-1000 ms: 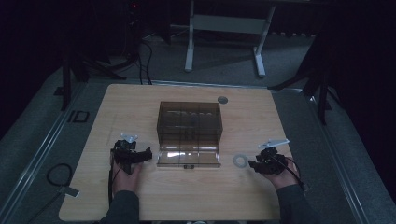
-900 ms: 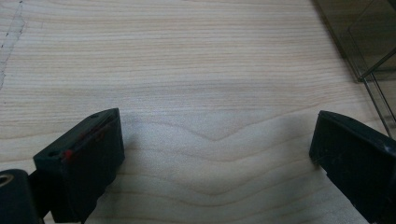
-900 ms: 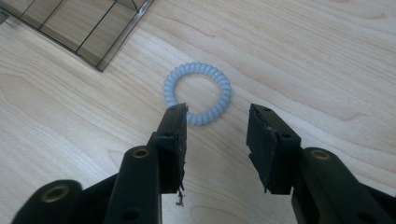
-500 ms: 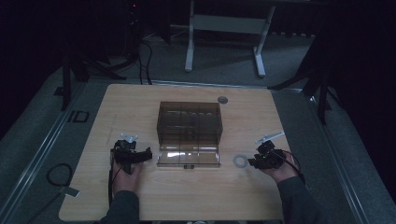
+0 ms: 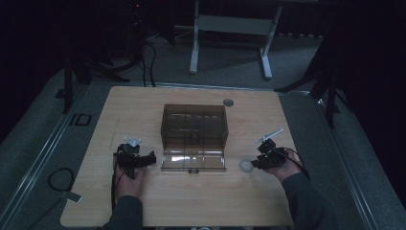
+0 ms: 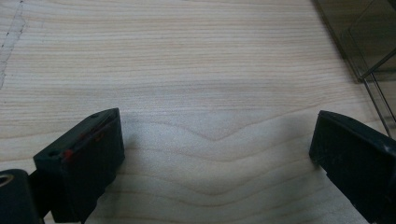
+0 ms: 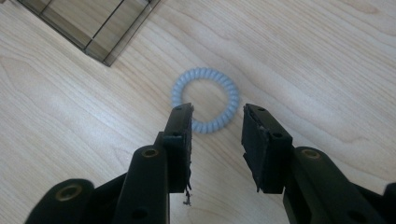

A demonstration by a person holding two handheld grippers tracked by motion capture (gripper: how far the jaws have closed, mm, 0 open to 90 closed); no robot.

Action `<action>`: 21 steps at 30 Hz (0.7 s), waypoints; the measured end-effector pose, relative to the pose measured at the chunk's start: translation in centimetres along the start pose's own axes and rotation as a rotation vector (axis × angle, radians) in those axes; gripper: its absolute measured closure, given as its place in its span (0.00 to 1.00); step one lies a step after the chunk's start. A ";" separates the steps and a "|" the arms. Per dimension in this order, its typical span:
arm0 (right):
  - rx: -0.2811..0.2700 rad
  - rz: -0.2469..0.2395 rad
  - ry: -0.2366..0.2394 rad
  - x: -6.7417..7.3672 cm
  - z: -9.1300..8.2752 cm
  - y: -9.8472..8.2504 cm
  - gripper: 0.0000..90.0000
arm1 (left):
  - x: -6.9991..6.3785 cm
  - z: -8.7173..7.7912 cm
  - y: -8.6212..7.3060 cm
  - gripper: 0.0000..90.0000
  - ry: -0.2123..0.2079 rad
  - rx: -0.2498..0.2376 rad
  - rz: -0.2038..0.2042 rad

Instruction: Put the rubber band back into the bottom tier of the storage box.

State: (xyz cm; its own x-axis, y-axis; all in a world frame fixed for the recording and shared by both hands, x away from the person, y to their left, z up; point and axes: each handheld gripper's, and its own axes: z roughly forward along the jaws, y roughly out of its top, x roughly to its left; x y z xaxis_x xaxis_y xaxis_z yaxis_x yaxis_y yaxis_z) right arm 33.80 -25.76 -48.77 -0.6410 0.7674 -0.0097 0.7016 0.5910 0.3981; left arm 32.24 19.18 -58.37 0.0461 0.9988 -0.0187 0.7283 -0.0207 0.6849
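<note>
The coil ring (image 7: 205, 100) lies flat on the surface (image 5: 143, 110), just right of the box's folded-down lid (image 5: 193, 162) and just ahead of the right gripper (image 7: 217, 122). In the right gripper view it sits beyond the two jaw tips, its near arc partly between them; the left tip overlaps the ring's rim, though whether it touches cannot be told. Being round, the ring has no long axis and points no way; its hole faces straight up, so any line across it suits a grasp. The right jaws have just been closing and now stand half apart, pressing on nothing. The next move likely calls for a short push forward and down, so one jaw enters the hole or both span the rim.

The left gripper (image 5: 135, 158) rests well apart, beyond the box (image 5: 194, 125), jaws wide open over bare wood.
</note>
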 end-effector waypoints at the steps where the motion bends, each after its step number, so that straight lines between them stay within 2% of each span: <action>1: 0.002 0.001 -0.001 0.0 0.0 0.1 0.70 | 0.0 0.0 0.0 0.03 0.000 0.000 0.000; 6: 0.014 -0.008 0.004 -0.3 0.2 0.8 0.71 | 0.0 0.0 0.0 0.03 0.000 0.000 0.000; 21: 0.115 -0.057 -0.014 -0.5 1.2 2.9 0.77 | 0.0 0.0 0.0 0.03 0.001 0.001 -0.001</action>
State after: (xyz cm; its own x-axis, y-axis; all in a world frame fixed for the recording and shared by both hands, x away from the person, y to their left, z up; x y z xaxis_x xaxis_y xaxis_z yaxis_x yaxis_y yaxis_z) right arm 36.54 -24.11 -48.70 -0.6772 0.7346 -0.0422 0.6957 0.6578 0.2886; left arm 32.24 19.18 -58.37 0.0448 0.9988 -0.0185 0.7288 -0.0200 0.6844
